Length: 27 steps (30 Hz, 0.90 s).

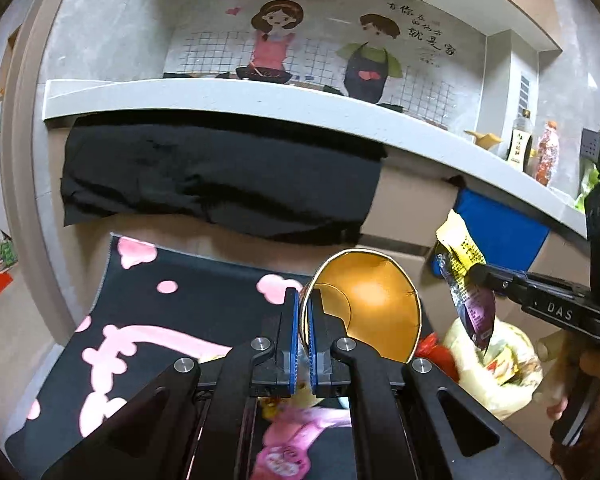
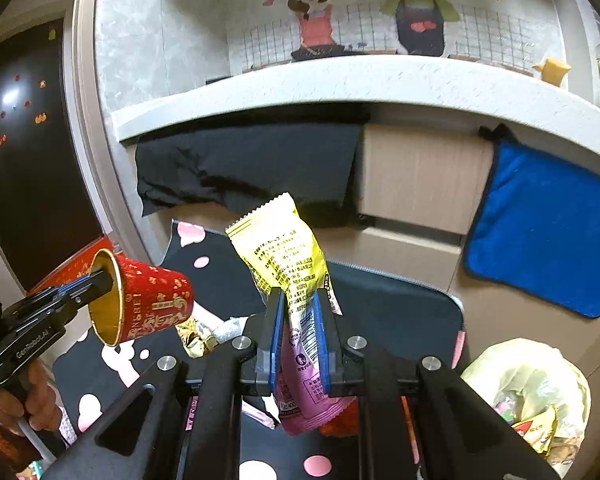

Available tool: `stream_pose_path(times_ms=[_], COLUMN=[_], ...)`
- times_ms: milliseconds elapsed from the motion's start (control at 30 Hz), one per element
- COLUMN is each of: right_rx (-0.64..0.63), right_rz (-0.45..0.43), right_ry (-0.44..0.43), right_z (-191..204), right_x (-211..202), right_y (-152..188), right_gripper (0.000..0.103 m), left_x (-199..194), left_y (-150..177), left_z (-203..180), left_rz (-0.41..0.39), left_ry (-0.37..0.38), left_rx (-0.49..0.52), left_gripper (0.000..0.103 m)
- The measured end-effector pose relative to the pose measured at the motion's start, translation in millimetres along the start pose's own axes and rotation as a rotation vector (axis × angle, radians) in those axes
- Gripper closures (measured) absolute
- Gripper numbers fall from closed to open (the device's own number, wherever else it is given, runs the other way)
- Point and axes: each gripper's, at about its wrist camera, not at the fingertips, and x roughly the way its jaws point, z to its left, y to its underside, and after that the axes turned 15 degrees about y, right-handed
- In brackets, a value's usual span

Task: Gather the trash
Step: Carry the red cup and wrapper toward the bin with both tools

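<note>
My left gripper (image 1: 304, 300) is shut on the rim of a red paper cup with a gold inside (image 1: 376, 300) and holds it tipped on its side above the mat; the cup also shows in the right wrist view (image 2: 152, 300). My right gripper (image 2: 296, 300) is shut on a yellow and pink snack wrapper (image 2: 284, 252) that stands up between its fingers; the wrapper also shows in the left wrist view (image 1: 464, 272), held above the trash bag. A pale yellow trash bag (image 2: 528, 392) with several wrappers in it sits at the right, and it shows in the left wrist view (image 1: 500, 360) too.
A black mat with pink shapes (image 1: 180, 312) covers the table. Crumpled foil (image 2: 198, 340) and a pink wrapper (image 1: 288, 448) lie on it. A grey counter (image 2: 380, 80) runs behind, with a black cloth (image 1: 220, 176) and a blue towel (image 2: 548, 228) hanging from it. Bottles (image 1: 520, 144) stand on the counter.
</note>
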Motion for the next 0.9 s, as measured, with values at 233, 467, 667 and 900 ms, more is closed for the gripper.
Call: stream_pose_path(times_ms=[233, 467, 667, 900], right_rx=[0.036, 0.07, 0.108, 0.177], right_rz=[-0.049, -0.111, -0.103, -0.066], right_ry=[0.042, 0.141, 0.207, 0.285], right_z=[-42, -92, -141, -209], right_x=[-25, -51, -58, -56], right_y=[-6, 4, 16, 41], right_gripper=[0.09, 0.09, 0.09, 0.09], left_x=[18, 49, 92, 148], left_y=[-10, -11, -3, 19], left_z=[-38, -90, -136, -192], left_rz=[0.0, 0.016, 0.067, 0.139], left_ry=[0.067, 0.156, 0.225, 0.301], left_rx=[0.021, 0.053, 0.079, 0.114], left_gripper=[0.099, 0.099, 0.099, 0.099])
